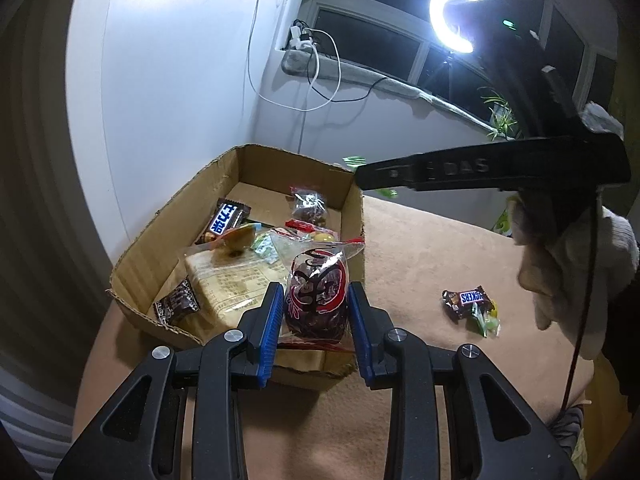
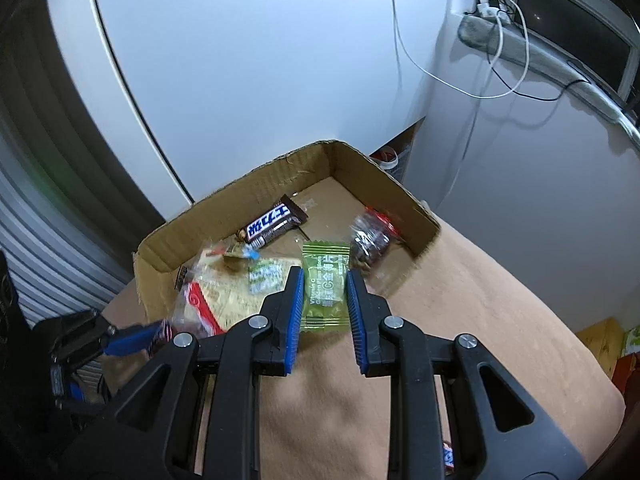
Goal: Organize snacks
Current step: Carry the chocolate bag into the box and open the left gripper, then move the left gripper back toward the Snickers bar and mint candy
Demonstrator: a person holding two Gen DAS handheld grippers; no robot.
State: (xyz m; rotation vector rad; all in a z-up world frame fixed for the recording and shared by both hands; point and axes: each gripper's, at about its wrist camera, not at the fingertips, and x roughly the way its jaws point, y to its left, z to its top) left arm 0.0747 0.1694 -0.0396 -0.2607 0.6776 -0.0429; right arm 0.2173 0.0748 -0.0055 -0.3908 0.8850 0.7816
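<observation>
My left gripper (image 1: 316,300) is shut on a clear-wrapped dark red snack (image 1: 316,300), held over the near wall of the cardboard box (image 1: 136,248). Inside the box lie a brown bar with blue lettering (image 1: 226,220), a flat cracker pack (image 1: 228,280) and several small sweets. My right gripper (image 2: 323,286) is shut on a green candy packet (image 2: 324,284), above the box's (image 2: 416,204) near right edge. The left gripper's blue fingers (image 2: 132,338) show at the lower left of the right wrist view. A Snickers bar (image 1: 466,300) and a small green sweet (image 1: 488,320) lie on the tan cloth.
The box stands at the far corner of a tan cloth-covered table (image 1: 420,264), against a white wall. A gloved hand (image 1: 572,276) holds the right gripper's handle at the right. A ring light (image 1: 452,20), cables and a window lie beyond.
</observation>
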